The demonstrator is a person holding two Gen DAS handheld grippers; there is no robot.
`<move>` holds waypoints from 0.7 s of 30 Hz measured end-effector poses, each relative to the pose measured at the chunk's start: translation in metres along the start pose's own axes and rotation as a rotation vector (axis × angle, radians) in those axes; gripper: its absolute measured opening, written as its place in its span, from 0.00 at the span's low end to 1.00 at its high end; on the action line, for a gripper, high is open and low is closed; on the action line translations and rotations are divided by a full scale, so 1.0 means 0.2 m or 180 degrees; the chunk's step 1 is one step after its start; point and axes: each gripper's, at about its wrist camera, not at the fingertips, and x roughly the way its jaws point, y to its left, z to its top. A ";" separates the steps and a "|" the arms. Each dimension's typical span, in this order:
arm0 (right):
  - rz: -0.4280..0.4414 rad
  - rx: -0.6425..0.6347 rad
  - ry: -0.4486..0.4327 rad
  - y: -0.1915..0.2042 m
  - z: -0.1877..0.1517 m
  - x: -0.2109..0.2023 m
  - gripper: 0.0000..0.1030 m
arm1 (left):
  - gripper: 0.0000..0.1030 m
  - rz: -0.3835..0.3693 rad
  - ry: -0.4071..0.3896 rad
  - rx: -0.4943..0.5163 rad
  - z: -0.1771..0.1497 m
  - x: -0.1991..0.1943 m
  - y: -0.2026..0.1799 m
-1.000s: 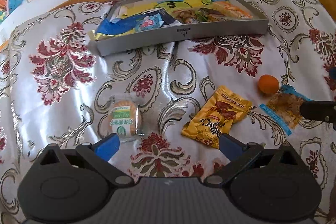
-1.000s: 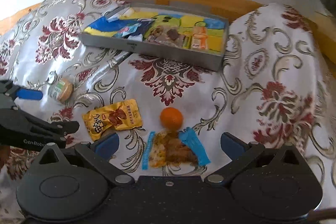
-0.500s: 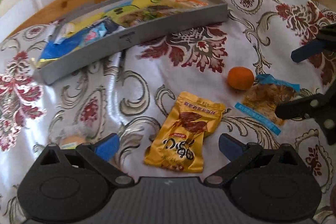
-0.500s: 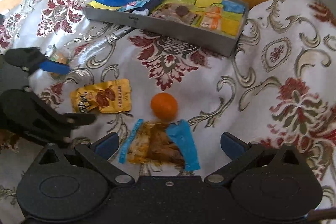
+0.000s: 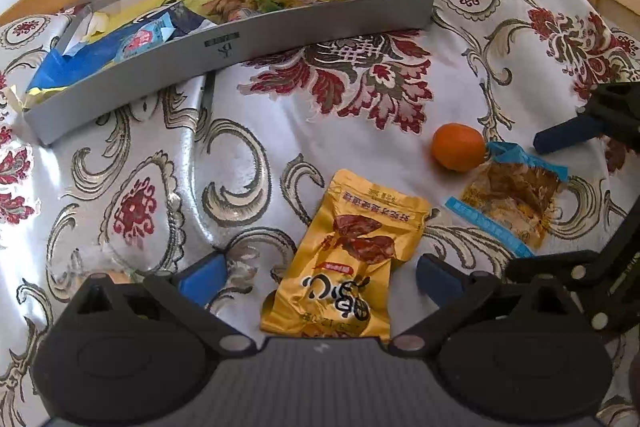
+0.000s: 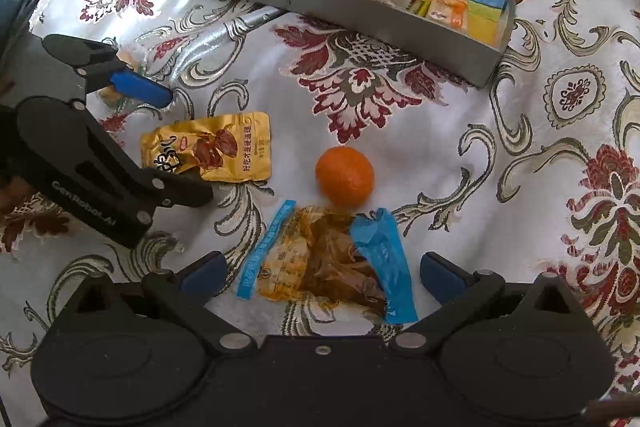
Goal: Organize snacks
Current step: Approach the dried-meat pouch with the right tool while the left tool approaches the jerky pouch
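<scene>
Both grippers poised over loose snacks on a floral cloth (image 5: 360,131) covering the tabletop. The left gripper (image 5: 320,275) is spread wide and holds nothing; its blue fingertips (image 5: 202,277) straddle the near end of the yellow snack packet (image 5: 348,259), which lies flat with its print facing away. The right gripper (image 6: 322,273) is likewise wide open and empty, framing the clear, blue-edged packet (image 6: 320,263), whose brown contents show through the film. A small orange (image 6: 345,176) sits just beyond that packet, touching or nearly touching its far edge. The grey tray (image 5: 240,43), already carrying several packets, stands farther back near the wooden edge.

The step in hand appears to be the pickup of one packet by each gripper for transfer to the tray. To do it well, each gripper should descend until the fingertips reach the cloth on either side of the packet, then close across the narrow width so that the film bunches between the pads rather than sliding out. A grip on the filled body is likely more secure than one on a sealed edge. The right gripper should stay short of the orange, which may roll if nudged. The cloth is glossy and creased; fingertips pressed too deep could pinch fabric along with the packet. The two grippers stand near each other, so they should lift clear of one another.
</scene>
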 end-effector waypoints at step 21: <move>-0.0021 0.0005 0.0025 0.00 0.01 0.01 0.99 | 0.95 -0.0479 0.0247 -0.0097 0.03 0.02 0.04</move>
